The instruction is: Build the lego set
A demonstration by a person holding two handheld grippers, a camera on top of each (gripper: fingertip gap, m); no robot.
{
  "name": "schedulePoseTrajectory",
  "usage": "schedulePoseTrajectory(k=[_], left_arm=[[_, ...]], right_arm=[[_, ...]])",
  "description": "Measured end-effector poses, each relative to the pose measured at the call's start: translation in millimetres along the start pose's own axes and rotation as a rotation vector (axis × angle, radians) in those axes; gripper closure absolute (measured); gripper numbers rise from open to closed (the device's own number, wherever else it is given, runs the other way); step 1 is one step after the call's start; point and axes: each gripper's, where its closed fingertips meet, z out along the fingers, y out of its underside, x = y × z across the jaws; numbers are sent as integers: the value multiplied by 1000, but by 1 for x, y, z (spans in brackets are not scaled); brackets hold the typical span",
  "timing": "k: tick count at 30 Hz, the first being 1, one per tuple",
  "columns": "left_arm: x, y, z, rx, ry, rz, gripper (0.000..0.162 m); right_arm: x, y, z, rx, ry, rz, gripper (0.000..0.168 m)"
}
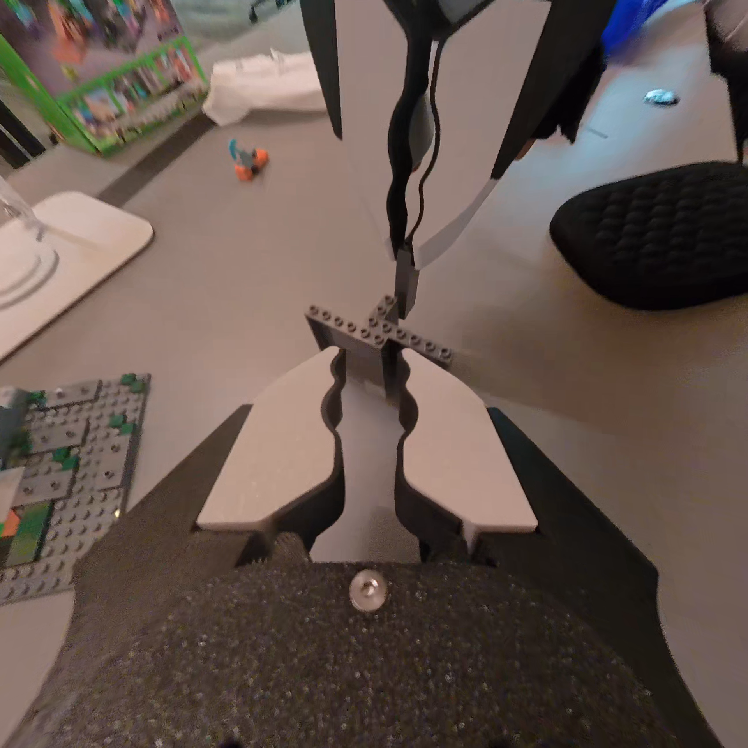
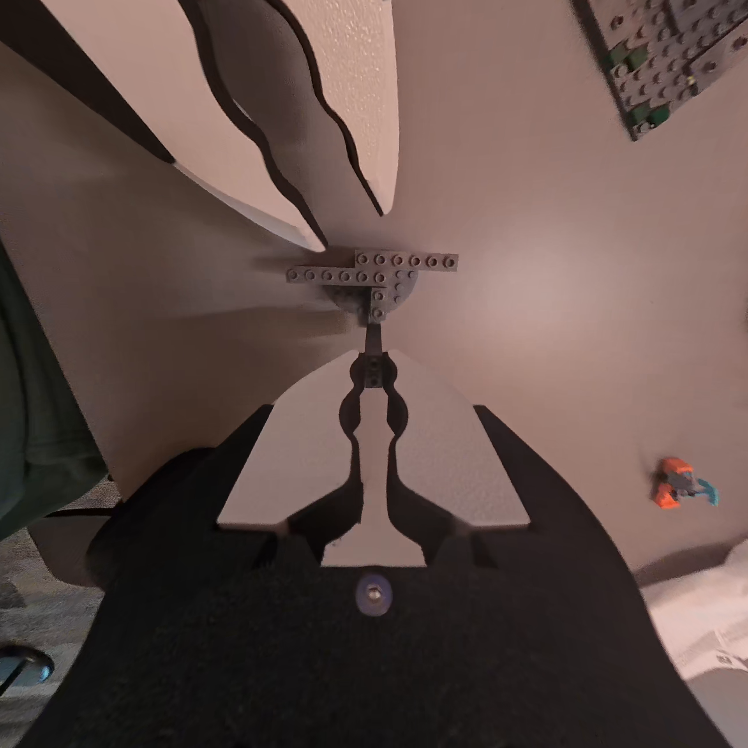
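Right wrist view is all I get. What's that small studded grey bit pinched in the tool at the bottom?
Observer: The left wrist view shows it side-on. It's a tall, slim grey column, and the right tool holds it by its top end.
Operator: Is the other tool gripping the grey build?
Observer: Yes. The left tool is closed on an upright panel beneath the studded grey assembly.
Operator: Anything nearby I'm missing?
Observer: A green-edged box stands at the far side of the table.
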Motion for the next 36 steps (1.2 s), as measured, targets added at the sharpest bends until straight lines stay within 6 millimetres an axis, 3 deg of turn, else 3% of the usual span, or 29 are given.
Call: schedulePoseTrajectory(k=[1, 11, 36], left_arm=[[0, 6, 3, -23, 5, -4, 140], [5, 16, 15, -46, 31, 18, 144], [11, 19, 26, -50, 53, 8, 149]], right_arm=[[1, 0, 5, -7, -1, -2, 161], [1, 0, 22, -37, -27, 1, 161], [1, -6, 26, 142, -31, 44, 161]])
